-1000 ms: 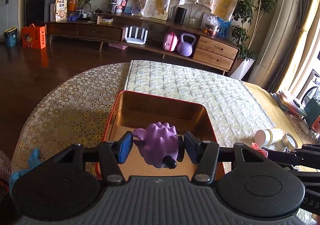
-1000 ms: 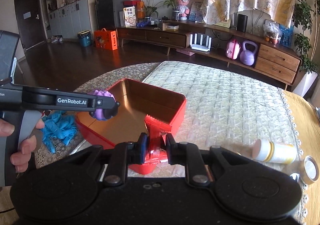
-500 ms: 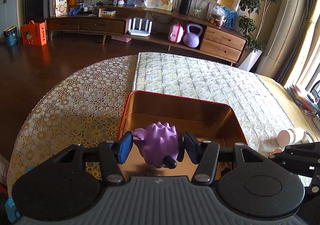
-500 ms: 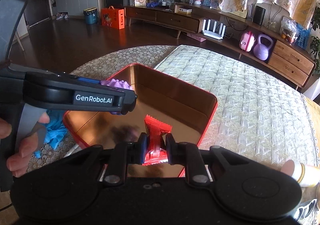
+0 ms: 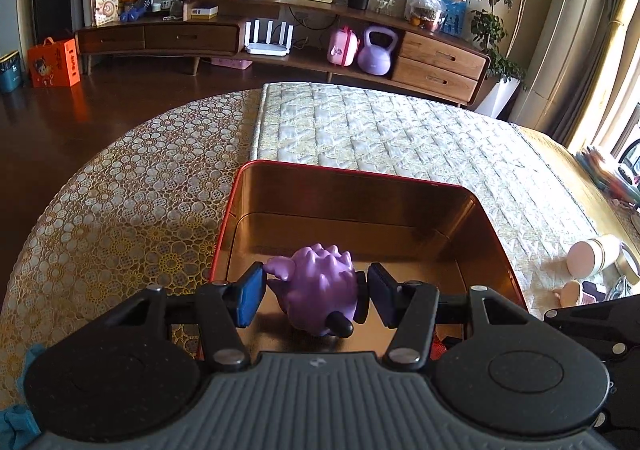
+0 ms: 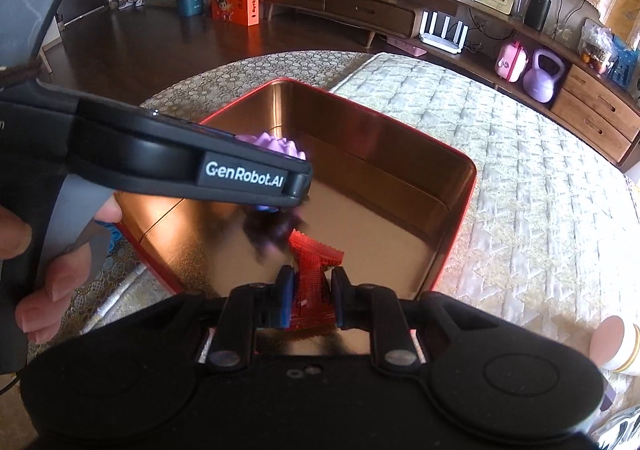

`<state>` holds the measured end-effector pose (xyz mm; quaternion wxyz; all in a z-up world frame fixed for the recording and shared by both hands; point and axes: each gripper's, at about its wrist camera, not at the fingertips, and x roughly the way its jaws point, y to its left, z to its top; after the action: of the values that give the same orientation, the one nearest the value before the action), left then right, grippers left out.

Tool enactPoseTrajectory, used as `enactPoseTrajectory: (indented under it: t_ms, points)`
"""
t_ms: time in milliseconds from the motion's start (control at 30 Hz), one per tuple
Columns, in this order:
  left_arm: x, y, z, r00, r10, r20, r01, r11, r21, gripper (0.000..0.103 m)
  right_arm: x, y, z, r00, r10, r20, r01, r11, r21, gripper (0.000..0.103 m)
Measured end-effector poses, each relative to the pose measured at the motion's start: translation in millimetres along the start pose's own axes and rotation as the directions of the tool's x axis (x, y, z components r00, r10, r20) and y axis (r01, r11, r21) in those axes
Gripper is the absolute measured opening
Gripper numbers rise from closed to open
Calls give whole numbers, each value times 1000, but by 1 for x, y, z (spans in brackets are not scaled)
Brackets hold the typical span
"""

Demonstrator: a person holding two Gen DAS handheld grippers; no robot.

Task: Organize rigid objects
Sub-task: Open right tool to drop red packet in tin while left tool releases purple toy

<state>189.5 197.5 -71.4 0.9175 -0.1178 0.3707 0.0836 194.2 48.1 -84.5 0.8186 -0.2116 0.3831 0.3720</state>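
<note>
**Both loads hang over the open tin: straight down is the way in**

Left wrist view: your left gripper (image 5: 316, 296) is pinching the purple spiky toy (image 5: 314, 286), one blue pad against its left side and the other against its right. The toy sits crosswise between the fingers, with a dark stub pointing back toward you. Directly below and beyond it lies the copper-lined floor of the red tin (image 5: 400, 180), on the quilted table cover (image 5: 400, 134). The near wall of the tin is hidden under the gripper body, so you cannot tell how far inside that edge the toy is; the left and far walls are well apart from it. A cream jar (image 5: 590, 258) lies on its side outside the tin, to the right.

Right wrist view: your right gripper (image 6: 310, 298) is pressed onto the red wrapped snack (image 6: 314, 270), its long axis running away from you, the crimped end toward the far wall. It too is over the tin's floor (image 6: 380, 234), near the near-right part. The other gripper crosses from the left, with the toy (image 6: 272, 144) showing above it, farther left and deeper in. The two loads look apart, so I judge each can go down without meeting the other.
</note>
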Motion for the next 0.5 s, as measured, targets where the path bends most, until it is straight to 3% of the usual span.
enactPoseTrajectory:
  t_ms: [500]
  points:
    - [-2,-7,-2,1000,1,1,-1,1000,30,56,-10,-8,-2,1000,17,19,-19,998,68,28]
